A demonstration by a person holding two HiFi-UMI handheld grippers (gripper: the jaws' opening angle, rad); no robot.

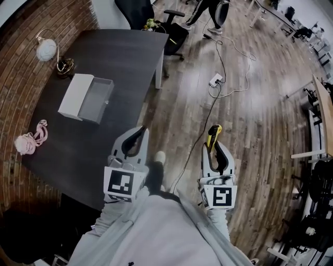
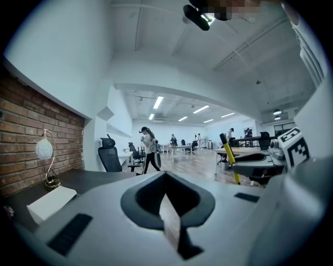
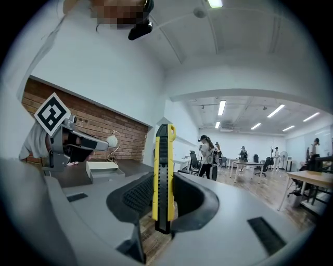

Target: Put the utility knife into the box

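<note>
The yellow and black utility knife (image 1: 213, 136) stands upright between the jaws of my right gripper (image 1: 214, 148), which is shut on it over the wooden floor. The right gripper view shows the knife (image 3: 163, 171) clamped in the middle, its tip above the jaws. The open grey box (image 1: 97, 100) with its white lid (image 1: 75, 95) beside it lies on the dark table (image 1: 119, 57), far left of the knife. My left gripper (image 1: 136, 136) hovers by the table's near edge, shut with nothing in it.
A lamp with a white globe (image 1: 47, 50) stands at the table's far left corner, and pink cord (image 1: 30, 139) lies by the brick wall. A black office chair (image 1: 151, 13) stands behind the table. A power strip (image 1: 215, 79) and cable lie on the floor. People walk far off.
</note>
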